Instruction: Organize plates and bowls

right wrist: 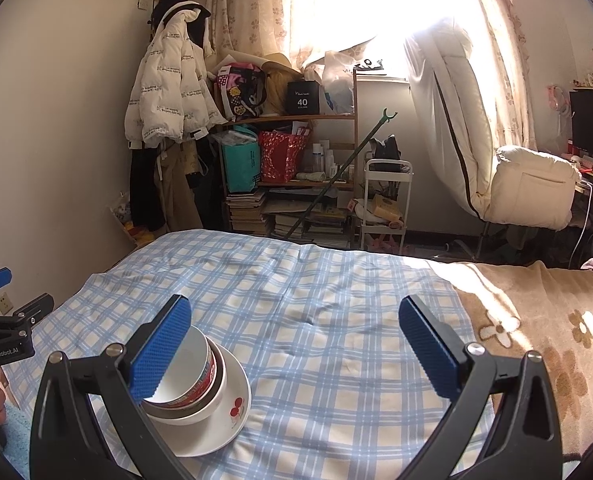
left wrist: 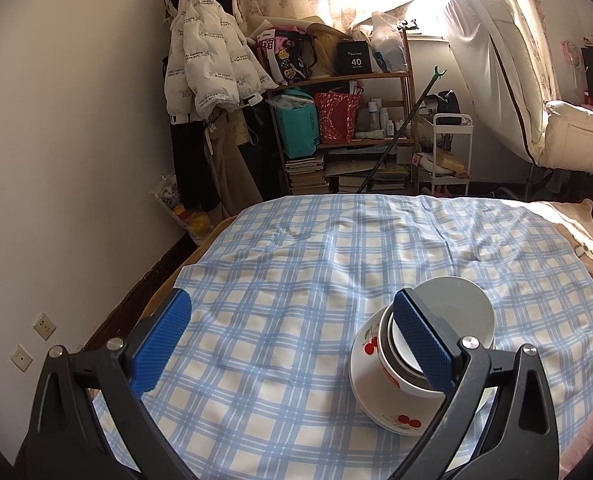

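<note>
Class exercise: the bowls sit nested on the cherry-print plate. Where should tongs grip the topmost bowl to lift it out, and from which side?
Probably grip the top bowl by its rim wall, coming from above, one finger inside and one outside. It sits nested in the lower bowl on the plate, so only its upper wall stands exposed.

White puffer jacket [left wrist: 208, 48] hangs beside a cluttered wooden shelf [left wrist: 348, 120]; checked cloth [left wrist: 296, 280] covers the bed

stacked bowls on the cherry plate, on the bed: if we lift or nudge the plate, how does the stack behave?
Likely tippy: the bowls sit nested on the cherry plate, which rests on soft, wrinkled checked cloth, so a push may rock it. Glossy surfaces suggest the bowls could slide on the plate. They look ceramic, so probably heavy and breakable. Both grippers, left and right, are open.
</note>
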Tool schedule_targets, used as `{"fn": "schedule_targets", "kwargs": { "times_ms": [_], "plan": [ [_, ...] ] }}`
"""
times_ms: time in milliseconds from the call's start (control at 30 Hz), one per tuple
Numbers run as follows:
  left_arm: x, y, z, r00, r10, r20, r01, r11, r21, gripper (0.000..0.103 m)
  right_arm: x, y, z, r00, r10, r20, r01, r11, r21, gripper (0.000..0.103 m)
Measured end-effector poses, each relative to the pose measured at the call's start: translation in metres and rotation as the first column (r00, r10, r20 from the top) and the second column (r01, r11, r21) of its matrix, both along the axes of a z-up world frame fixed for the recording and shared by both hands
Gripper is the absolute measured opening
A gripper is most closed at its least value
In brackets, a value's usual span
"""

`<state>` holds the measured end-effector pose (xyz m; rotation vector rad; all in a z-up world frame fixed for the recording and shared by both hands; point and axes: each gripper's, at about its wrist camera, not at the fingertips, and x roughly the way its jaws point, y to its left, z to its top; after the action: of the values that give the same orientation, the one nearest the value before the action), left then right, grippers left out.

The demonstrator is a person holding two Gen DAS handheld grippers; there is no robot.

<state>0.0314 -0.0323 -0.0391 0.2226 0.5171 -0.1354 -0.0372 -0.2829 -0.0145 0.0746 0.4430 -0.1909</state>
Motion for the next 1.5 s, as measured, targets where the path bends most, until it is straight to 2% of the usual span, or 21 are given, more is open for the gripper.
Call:
{"fn": "schedule_targets", "kwargs": {
  "times_ms": [200, 700, 1500],
  "plan": [
    [0.0038, -0.0022, -0.0034, 1.0, 0.001, -0.016, -0.001, 1.0, 0.015, 0.1, 0.0044, 0.002, -0.0038, 1.0, 0.011, -0.02, -0.012, 1.0, -0.007, 0.103],
    [0.007, 0.0017, -0.0045, 0.999, 0.025, -0.032, -0.025, 1.0, -0.007, 0.1, 0.0053, -0.0016, -0.0052, 1.0, 0.007, -0.028, -0.007, 1.0, -0.003, 0.103],
    [0.0027, 0.0026, -0.0013, 0.999, 0.032, -0.018, -0.032, 0.999, 0.003, 0.1, 0.0056, -0.0018, -0.0057, 1.0, 0.004, -0.031, -0.004, 1.0, -0.002, 0.103]
  ]
}}
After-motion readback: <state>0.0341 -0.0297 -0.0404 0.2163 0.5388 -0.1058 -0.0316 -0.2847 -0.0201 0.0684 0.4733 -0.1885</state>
